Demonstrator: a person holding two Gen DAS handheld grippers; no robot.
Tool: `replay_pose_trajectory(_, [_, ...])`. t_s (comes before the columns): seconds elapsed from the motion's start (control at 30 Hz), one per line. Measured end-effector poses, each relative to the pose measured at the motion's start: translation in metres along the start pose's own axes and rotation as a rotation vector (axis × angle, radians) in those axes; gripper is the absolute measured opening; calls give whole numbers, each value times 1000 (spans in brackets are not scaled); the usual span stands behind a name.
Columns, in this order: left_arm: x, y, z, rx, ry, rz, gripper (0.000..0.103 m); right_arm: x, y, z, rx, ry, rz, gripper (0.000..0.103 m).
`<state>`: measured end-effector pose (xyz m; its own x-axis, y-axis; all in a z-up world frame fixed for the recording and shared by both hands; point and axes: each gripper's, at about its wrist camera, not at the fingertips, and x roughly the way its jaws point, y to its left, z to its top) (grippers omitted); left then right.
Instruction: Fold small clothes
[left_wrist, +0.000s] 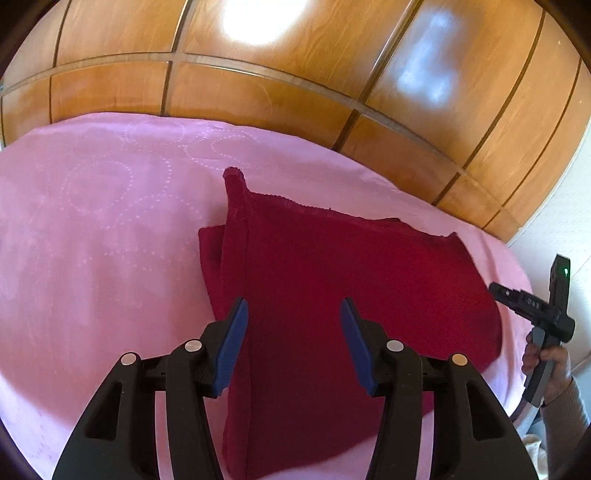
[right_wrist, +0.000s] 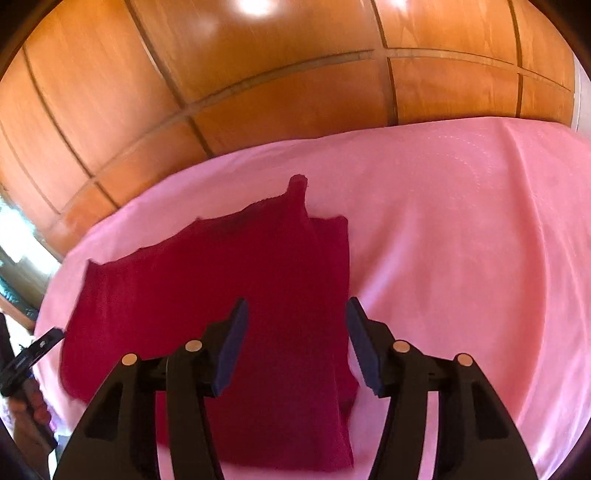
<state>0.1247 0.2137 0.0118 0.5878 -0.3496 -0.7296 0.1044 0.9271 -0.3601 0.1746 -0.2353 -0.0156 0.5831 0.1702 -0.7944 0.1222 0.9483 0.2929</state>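
I had both tools lifted off the cloth at this moment. In the left wrist view, the left gripper (left_wrist: 293, 321) stood released, its blue-padded black jaws parted with nothing between them, hanging over the lower middle of the frame. The dark red knitted garment (left_wrist: 332, 288) lay on the pale pink stitched bedspread (left_wrist: 92, 221), filling the centre and right of that view, with a second layer showing along its left edge and a small pointed corner sticking up at top centre. The right gripper (right_wrist: 297, 321) was likewise loose and empty in its own view, above the garment's right-hand part. At the right edge of the left view I could see the other tool in a hand (left_wrist: 546, 369), close beside the garment's right edge. Behind the bed, glossy brown wooden panelling (left_wrist: 295, 92) filled the upper frame.

I judged that one fold had been laid down and let go, since the cloth looked doubled and both tongs were empty. The garment was still wide, so the task seemed partway done. The next move would call for picking a fresh edge, probably a side or the near hem, pinching both layers together, and carrying them across evenly so the top layer does not slide or bunch.
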Motion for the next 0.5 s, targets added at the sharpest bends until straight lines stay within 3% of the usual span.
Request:
replay_pose_trajectory(0.03, [4, 0, 3, -1, 4, 4, 51, 13, 1, 5, -2, 21, -7, 50])
replay_pose_trajectory(0.07, [8, -1, 6, 0, 4, 6, 51, 20, 2, 8, -15, 35, -23, 40])
replay_pose_trajectory(0.1, [12, -1, 9, 1, 6, 9, 51, 27, 5, 10, -41, 46, -56, 5])
replay_pose_trajectory(0.23, [41, 0, 20, 14, 24, 67, 51, 33, 5, 7, -90, 13, -164, 6])
replay_pose_trajectory(0.33, [77, 13, 23, -34, 83, 130, 51, 50, -5, 2, -67, 29, -186, 6])
replay_pose_trajectory(0.47, [87, 9, 26, 2, 73, 175, 51, 47, -16, 6, -2, 35, -109, 10])
replay_pose_trajectory(0.5, [85, 7, 26, 13, 75, 190, 51, 43, -21, 7, 13, 37, -79, 17])
